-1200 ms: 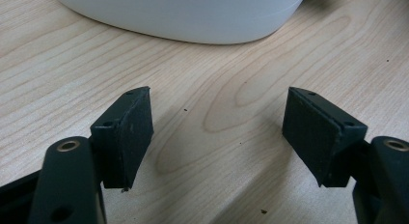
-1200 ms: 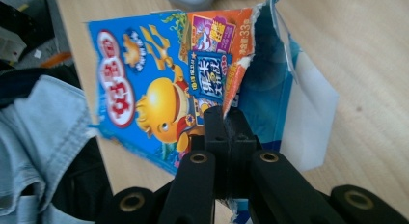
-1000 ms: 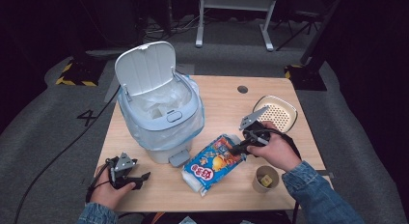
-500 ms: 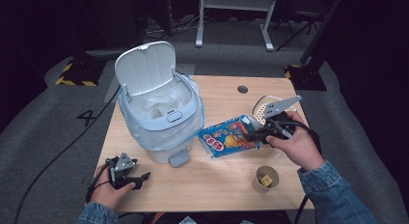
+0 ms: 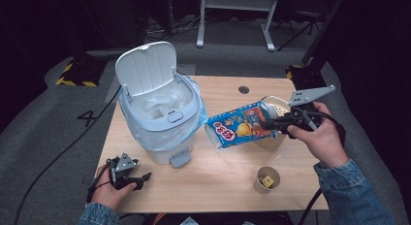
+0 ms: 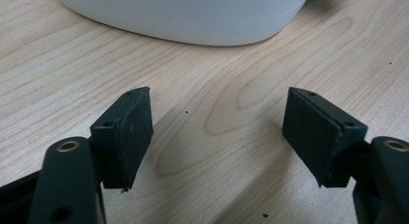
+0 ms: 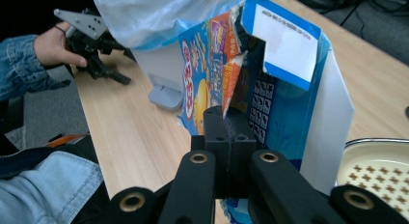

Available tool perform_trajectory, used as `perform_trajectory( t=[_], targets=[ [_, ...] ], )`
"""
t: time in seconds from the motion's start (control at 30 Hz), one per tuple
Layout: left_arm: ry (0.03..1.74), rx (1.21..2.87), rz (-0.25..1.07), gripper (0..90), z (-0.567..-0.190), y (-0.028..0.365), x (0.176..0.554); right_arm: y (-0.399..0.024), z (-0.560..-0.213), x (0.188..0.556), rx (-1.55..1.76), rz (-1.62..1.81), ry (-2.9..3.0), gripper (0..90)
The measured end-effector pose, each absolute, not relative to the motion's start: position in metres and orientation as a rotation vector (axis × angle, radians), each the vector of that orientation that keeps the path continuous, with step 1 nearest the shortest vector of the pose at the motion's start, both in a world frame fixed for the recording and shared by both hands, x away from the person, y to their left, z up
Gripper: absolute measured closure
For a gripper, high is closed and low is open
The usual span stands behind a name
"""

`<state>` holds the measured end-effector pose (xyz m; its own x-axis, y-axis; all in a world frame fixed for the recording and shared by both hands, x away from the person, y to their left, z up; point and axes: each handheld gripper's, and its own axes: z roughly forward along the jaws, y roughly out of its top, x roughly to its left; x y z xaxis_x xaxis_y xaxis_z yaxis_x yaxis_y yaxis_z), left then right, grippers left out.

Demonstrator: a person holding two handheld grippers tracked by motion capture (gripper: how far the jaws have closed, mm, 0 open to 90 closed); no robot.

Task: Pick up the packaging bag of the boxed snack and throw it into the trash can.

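Note:
My right gripper [image 5: 268, 124] is shut on a torn blue snack package [image 5: 240, 128] with cartoon print, held tilted in the air above the table, just right of the bin. In the right gripper view the closed jaws pinch the package's [image 7: 270, 89] torn edge at my right gripper [image 7: 230, 123]. The white pedal bin [image 5: 160, 118] stands at the table's left with its lid [image 5: 145, 67] up and a clear liner inside. My left gripper [image 5: 143, 179] rests on the table near the front left corner, open with nothing between its pads [image 6: 130, 127].
A paper cup [image 5: 267, 180] holding a small yellow piece stands near the front right of the wooden table [image 5: 218, 186]. A patterned bowl [image 7: 376, 171] sits behind the package. The bin's pedal [image 5: 181, 159] juts toward the front edge.
The right gripper has lifted the snack package off the table and carried it up and to the right, beside the bin's rim. The left hand has stayed put.

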<state>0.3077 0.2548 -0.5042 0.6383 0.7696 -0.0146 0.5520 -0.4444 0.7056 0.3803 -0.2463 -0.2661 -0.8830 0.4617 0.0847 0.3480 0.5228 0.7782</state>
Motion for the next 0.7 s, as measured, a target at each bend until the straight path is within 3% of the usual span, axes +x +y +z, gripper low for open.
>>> perform_trajectory(
  t=[0.7],
  targets=[
    [1.029, 2.166, 0.411, 26.6, -0.504, 0.254, 0.308, -0.273, -0.185, 0.372, 0.681, 1.439, 2.400, 90.0]
  ],
)
